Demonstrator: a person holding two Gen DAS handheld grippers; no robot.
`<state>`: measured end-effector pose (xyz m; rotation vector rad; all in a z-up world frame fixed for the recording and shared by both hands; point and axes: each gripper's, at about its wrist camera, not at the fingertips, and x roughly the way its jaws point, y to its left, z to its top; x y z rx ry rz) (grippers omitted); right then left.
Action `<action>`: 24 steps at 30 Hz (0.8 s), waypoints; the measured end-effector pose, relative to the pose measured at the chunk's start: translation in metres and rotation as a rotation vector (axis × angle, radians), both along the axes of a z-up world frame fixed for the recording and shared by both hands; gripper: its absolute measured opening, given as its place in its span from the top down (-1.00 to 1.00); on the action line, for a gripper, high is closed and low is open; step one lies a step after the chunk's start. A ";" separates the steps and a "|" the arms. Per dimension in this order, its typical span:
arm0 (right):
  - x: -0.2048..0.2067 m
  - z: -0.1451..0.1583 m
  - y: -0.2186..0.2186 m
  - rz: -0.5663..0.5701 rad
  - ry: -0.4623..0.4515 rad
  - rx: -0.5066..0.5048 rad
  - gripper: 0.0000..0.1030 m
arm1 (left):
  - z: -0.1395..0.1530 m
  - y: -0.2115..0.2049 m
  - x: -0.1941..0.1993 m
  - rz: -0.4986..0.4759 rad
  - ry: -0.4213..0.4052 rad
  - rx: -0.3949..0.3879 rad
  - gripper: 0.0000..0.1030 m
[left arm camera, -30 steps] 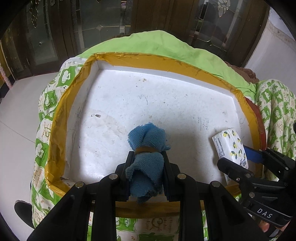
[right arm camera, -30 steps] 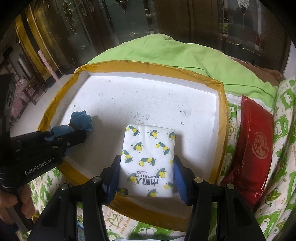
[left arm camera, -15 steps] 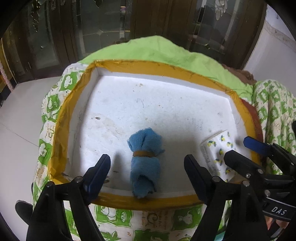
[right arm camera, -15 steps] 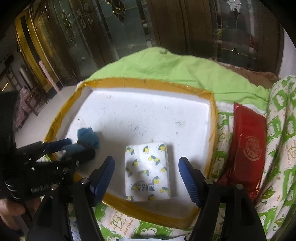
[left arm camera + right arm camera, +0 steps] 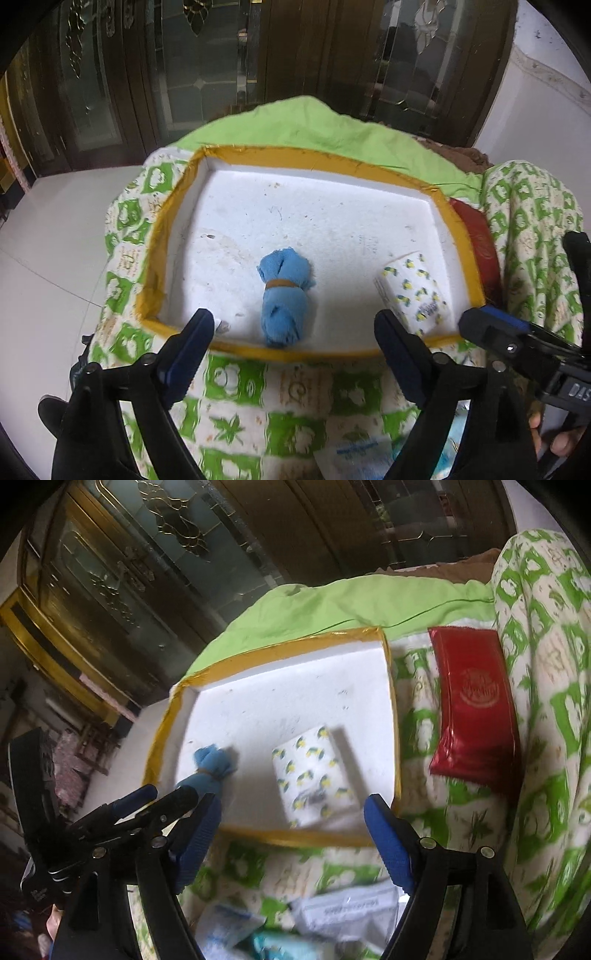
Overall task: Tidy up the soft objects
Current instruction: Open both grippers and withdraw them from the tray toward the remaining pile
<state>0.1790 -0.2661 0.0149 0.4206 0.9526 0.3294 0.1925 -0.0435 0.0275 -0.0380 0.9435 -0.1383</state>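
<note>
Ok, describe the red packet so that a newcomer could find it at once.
Start at the white foam tray with yellow-taped rim on the green-and-white patterned quilt. Just outside the tray's right edge lies the flat glossy red foil packet, with a gold round emblem, the only red thing there.

The left gripper (image 5: 293,341) hung tilted downward, its blue-padded jaws spread wide after just opening, with nothing gripped between them. The right gripper (image 5: 291,836) was angled downward too, and its jaws had likewise just been opening and stood far apart, pressing on nothing. In the left wrist view, fingertips (image 5: 561,445) of the person's right hand (image 5: 550,435) showed beneath the right gripper's black body.
</note>
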 end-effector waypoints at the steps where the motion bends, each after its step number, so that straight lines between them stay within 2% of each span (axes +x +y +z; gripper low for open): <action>1: -0.003 0.001 0.000 0.008 -0.001 0.003 -0.62 | 0.003 0.000 -0.005 0.002 -0.007 0.002 -0.76; 8: -0.021 0.004 -0.005 -0.001 -0.027 0.008 -0.64 | 0.010 0.000 -0.030 0.016 -0.019 0.044 -0.79; 10: -0.027 0.006 -0.008 -0.017 -0.043 0.002 -0.74 | 0.009 0.000 -0.041 0.027 -0.017 0.056 -0.79; 11: -0.031 0.007 -0.010 -0.023 -0.050 0.000 -0.85 | 0.008 0.001 -0.049 0.032 -0.022 0.050 -0.79; 15: -0.041 0.010 -0.012 -0.011 -0.058 -0.002 -0.99 | 0.001 0.008 -0.078 0.043 -0.023 0.021 -0.80; 24: -0.064 0.009 -0.011 0.003 -0.038 -0.018 -0.99 | -0.003 0.026 -0.139 0.062 -0.039 0.082 -0.80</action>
